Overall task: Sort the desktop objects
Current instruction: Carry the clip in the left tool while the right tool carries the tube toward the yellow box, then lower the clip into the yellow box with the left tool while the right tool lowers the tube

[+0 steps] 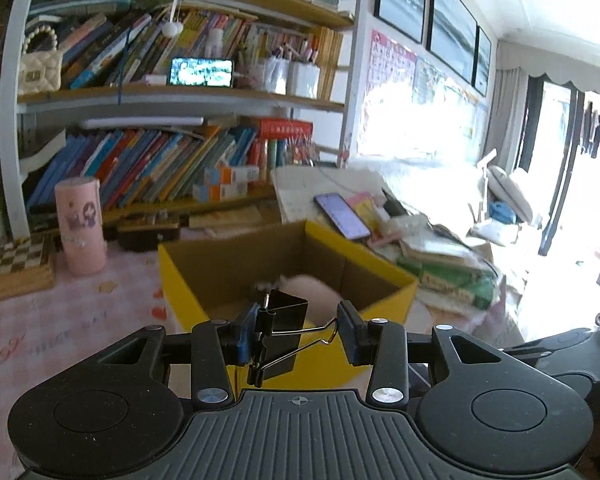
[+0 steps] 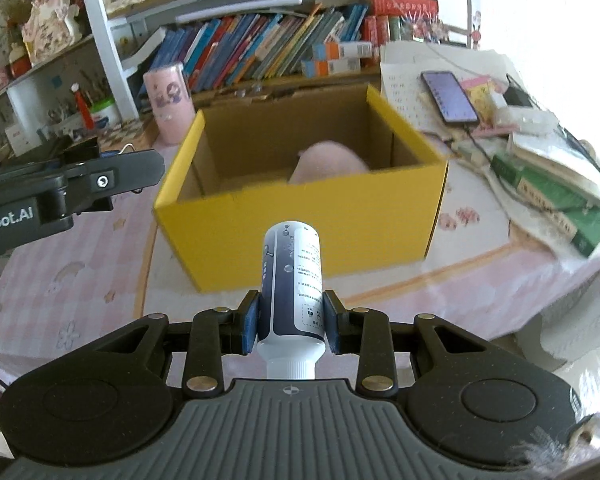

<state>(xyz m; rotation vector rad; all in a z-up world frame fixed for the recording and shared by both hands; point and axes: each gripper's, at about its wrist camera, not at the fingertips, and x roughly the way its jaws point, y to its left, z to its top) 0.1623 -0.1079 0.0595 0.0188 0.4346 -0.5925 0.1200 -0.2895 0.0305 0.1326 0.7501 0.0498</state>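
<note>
Yellow box (image 2: 300, 216), black binder clip (image 1: 282, 320), white-and-navy bottle (image 2: 292, 280), pink checked tablecloth (image 2: 80, 280)

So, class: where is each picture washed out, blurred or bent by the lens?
Left wrist view: window side blown white, bookshelf curved, pink item in the yellow box smeared. Right wrist view: glare top right, bottle sharp, desk edges blurred.

The box (image 2: 300, 216) sits mid-frame on the surface (image 2: 80, 280), a soft toy (image 2: 328, 160) inside it. A cylinder (image 2: 168, 100) stands at its upper left, a phone (image 2: 450, 96) upper right, bookshelves (image 2: 260, 44) behind.
</note>
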